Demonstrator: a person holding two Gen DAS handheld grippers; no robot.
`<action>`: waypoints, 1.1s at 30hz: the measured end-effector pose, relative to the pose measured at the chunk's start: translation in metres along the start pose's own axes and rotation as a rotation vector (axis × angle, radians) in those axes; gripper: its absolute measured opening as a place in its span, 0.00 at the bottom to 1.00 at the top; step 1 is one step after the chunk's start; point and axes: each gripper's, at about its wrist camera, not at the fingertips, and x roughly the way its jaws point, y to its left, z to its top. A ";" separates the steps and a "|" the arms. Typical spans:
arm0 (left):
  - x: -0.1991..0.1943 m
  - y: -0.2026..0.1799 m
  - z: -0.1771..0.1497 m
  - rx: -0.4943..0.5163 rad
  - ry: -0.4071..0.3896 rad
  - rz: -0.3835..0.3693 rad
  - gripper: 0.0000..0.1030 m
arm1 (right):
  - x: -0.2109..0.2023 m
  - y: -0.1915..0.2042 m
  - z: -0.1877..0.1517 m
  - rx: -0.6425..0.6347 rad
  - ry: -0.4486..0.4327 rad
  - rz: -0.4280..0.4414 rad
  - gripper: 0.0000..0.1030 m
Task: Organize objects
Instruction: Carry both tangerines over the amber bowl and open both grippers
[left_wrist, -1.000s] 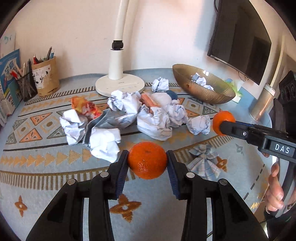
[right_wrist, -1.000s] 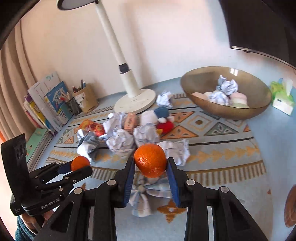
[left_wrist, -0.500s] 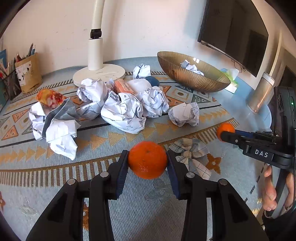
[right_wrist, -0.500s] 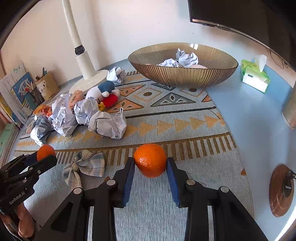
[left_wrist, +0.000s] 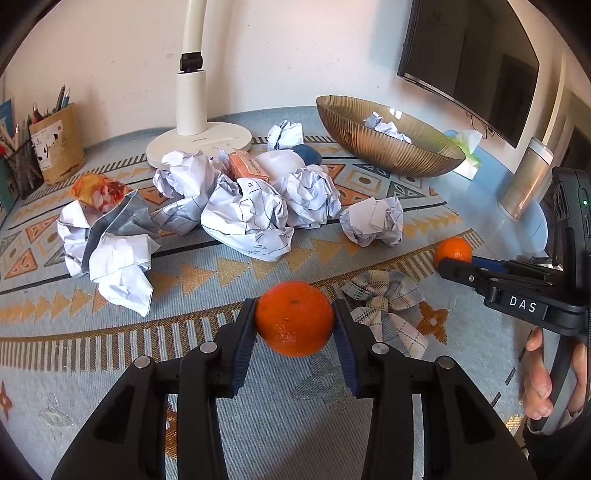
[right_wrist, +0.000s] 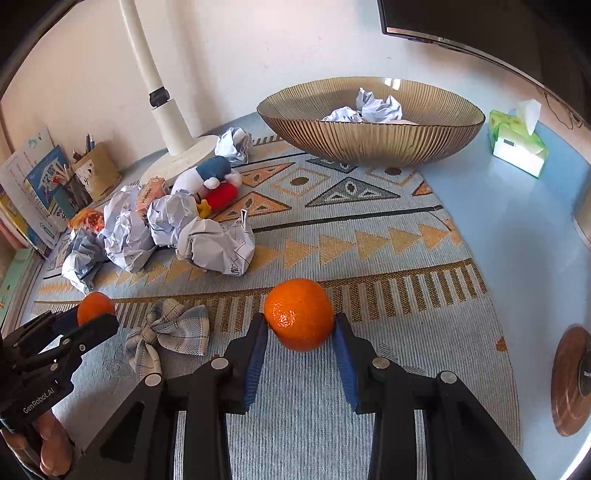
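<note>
Glossy, dimpled orange (left_wrist: 294, 318)

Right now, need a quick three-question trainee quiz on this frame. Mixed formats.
1. True or false: each gripper, left gripper and right gripper, is clamped on an orange.
2. What lies in the ribbed bowl? A) crumpled paper B) oranges C) pencils
3. Fill in: the checked cloth bow lies on the ____ between the two grippers.

Key: 1 true; 2 A; 3 patterned mat.
</note>
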 end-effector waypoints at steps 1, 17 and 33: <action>0.000 0.000 0.000 0.002 0.000 0.003 0.36 | 0.000 0.000 0.000 0.001 -0.004 0.001 0.33; 0.000 -0.002 0.000 0.004 -0.005 0.015 0.36 | -0.014 -0.003 -0.003 0.016 -0.081 0.028 0.33; -0.049 -0.058 0.133 0.138 -0.226 -0.108 0.36 | -0.087 -0.024 0.101 0.104 -0.330 -0.029 0.33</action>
